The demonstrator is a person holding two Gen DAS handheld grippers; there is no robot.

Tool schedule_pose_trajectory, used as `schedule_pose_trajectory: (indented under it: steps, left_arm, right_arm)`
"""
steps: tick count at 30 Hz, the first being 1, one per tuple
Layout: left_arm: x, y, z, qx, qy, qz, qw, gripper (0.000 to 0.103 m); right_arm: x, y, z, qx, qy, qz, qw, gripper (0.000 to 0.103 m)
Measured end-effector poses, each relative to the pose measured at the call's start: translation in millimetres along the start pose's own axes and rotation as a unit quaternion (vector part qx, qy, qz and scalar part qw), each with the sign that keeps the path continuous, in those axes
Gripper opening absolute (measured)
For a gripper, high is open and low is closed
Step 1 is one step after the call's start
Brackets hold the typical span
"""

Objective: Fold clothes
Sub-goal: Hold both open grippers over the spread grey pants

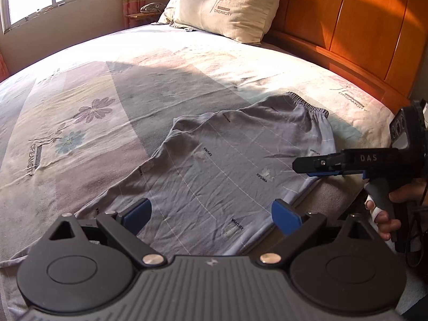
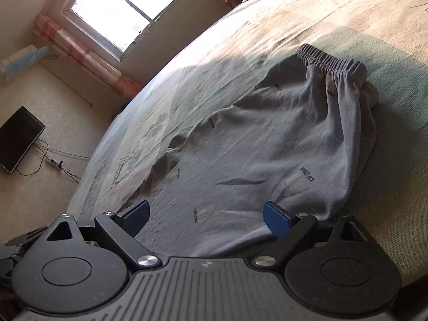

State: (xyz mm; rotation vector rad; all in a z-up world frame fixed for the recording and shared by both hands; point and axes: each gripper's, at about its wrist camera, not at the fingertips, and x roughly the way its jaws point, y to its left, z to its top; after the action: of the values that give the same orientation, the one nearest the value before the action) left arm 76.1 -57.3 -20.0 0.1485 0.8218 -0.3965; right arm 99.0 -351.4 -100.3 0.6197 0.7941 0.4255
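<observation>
Both black grippers, left gripper (image 1: 211,214) and right gripper (image 2: 206,215), gape empty over grey printed cotton shorts (image 1: 227,157) flat on floral bed (image 1: 107,85); elastic waistband (image 2: 331,64) far end, right nearer.

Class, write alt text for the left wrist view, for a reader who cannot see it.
Grey trousers lie spread flat on a flowered bedsheet, with the open left claw hovering over their near end. The right claw, held in a hand, reaches in from the right; a pillow leans against the wooden headboard.
</observation>
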Motion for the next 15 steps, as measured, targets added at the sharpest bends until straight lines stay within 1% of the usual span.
schedule_pose_trajectory:
  steps: [2,4,6,8,10,12,14,15]
  left_arm:
    - [10,0,3,-0.005,0.007,-0.002,1.0,0.096]
    - [20,-1,7,-0.009,0.015,-0.003,0.9998,0.096]
    - [35,-5,13,-0.006,0.014,-0.004,0.9999,0.096]
    - [49,-8,18,-0.005,0.013,0.003,0.9999,0.096]
    - [69,-10,22,-0.003,0.019,0.023,0.9995,0.096]
    - [85,-11,22,0.0,0.026,0.042,0.9988,0.096]
    - [97,-13,18,0.005,0.038,0.049,0.998,0.096]
    - [101,-14,14,0.008,0.045,0.047,0.9978,0.096]
  right_arm:
    - [-10,0,-14,-0.03,-0.013,0.005,0.999,0.093]
    - [-17,4,-17,-0.04,-0.008,-0.002,0.999,0.093]
    - [-24,13,-14,-0.062,-0.007,-0.021,0.998,0.093]
    - [-31,27,-10,-0.115,-0.033,-0.041,0.992,0.094]
    - [-28,42,-5,-0.179,-0.049,-0.084,0.979,0.095]
    - [-16,49,-3,-0.231,-0.05,-0.13,0.963,0.095]
    - [3,50,-4,-0.265,-0.035,-0.165,0.949,0.095]
    - [11,50,-7,-0.277,-0.021,-0.179,0.944,0.095]
